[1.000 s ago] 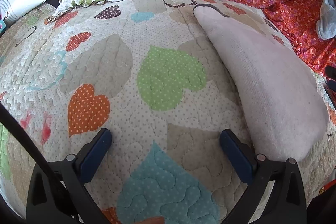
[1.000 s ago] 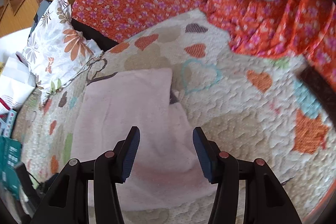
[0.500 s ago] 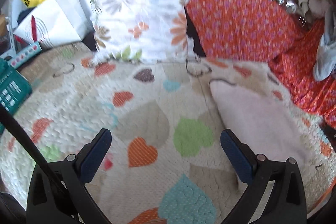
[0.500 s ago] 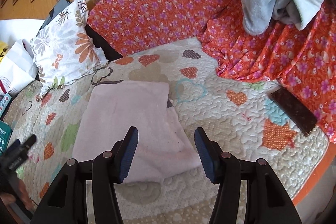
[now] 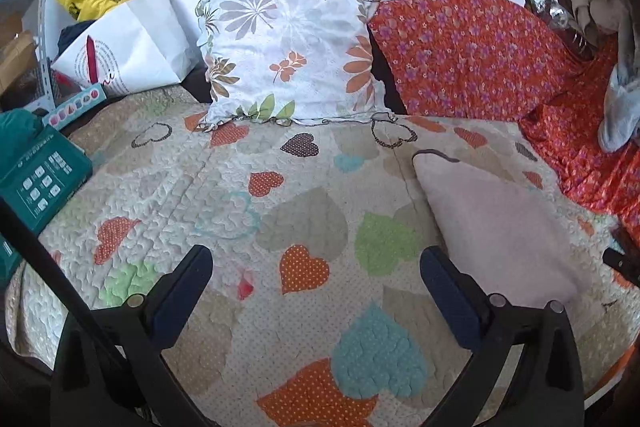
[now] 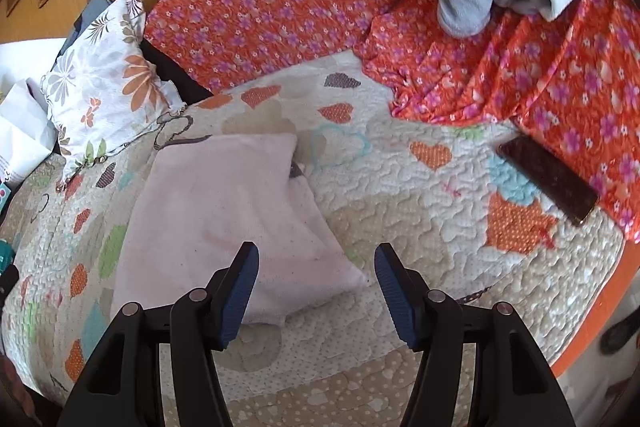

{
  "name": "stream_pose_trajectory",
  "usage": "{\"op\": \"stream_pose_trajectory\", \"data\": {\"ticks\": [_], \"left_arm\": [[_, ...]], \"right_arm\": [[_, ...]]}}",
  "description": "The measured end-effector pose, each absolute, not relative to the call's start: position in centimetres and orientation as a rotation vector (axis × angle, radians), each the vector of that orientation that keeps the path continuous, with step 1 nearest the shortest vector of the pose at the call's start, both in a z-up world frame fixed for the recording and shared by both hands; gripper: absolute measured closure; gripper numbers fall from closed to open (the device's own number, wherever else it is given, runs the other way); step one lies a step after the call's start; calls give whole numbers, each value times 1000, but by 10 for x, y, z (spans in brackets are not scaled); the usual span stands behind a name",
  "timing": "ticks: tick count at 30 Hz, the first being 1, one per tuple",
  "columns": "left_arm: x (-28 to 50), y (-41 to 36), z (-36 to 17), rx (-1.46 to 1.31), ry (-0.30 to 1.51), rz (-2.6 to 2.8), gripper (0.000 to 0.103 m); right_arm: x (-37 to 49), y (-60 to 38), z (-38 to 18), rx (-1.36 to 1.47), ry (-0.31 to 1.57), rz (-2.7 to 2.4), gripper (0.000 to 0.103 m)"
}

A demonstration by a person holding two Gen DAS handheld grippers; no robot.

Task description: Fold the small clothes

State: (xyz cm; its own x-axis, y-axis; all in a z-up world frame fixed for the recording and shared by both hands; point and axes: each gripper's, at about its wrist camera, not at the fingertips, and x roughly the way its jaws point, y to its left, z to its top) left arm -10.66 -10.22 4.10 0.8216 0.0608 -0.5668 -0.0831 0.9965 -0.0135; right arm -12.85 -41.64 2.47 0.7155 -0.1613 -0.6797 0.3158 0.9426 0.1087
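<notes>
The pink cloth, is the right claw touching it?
Apart. The right wrist view shows the right claw open above the pink cloth, neither pad pressing it.

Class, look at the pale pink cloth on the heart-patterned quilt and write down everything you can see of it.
The pale pink cloth is a soft, slightly fuzzy fabric, apparently knitted or terry. It lies folded flat, roughly rectangular, with a lower layer jutting out along one side and a dark trim peeking from under its edges. It rests on the quilt, just short of the floral pillow. Nothing grips it: the right gripper stands open above its near corner.
</notes>
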Motion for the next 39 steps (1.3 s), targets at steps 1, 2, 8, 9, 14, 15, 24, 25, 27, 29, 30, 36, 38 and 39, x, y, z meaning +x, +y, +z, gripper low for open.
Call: {"op": "stream_pose_trajectory", "data": {"ticks": [1,2,8,9,14,15,24,25,27,29,30,36,38,39], "left_arm": [[-107,-104,40,-30,599,76,0],[-107,-107,40,-17,593,72,0],[-103,-118,28,31,640,47,0],[-102,-119,24,36,656,45,0],[-97,-127,6,75,733,45,0],[-97,-128,3,82,744,45,0],[-90,-130,-5,93,797,49,0],[-90,-131,-6,93,805,47,0],[-89,-131,-9,92,818,45,0],[-88,-130,-11,87,829,44,0],[-87,-129,-11,85,833,43,0],[-85,-128,-15,58,865,30,0],[-85,-127,-17,46,877,24,0],[-84,-126,-18,42,880,22,0]], "right_arm": [[-128,-415,23,224,730,-267,38],[-127,-414,21,221,737,-266,38],[-121,-406,8,217,772,-257,38],[-121,-406,7,220,775,-255,38],[-121,-402,3,232,788,-238,37],[-120,-401,2,232,793,-233,37],[-115,-390,-4,199,809,-210,36],[-115,-388,-4,191,807,-208,36],[-115,-385,-4,178,808,-205,35],[-114,-384,-5,176,812,-201,35],[-114,-384,-6,176,814,-199,35],[-114,-384,-7,172,816,-199,35],[-113,-384,-7,166,819,-199,35],[-113,-383,-8,162,819,-199,35]]}}
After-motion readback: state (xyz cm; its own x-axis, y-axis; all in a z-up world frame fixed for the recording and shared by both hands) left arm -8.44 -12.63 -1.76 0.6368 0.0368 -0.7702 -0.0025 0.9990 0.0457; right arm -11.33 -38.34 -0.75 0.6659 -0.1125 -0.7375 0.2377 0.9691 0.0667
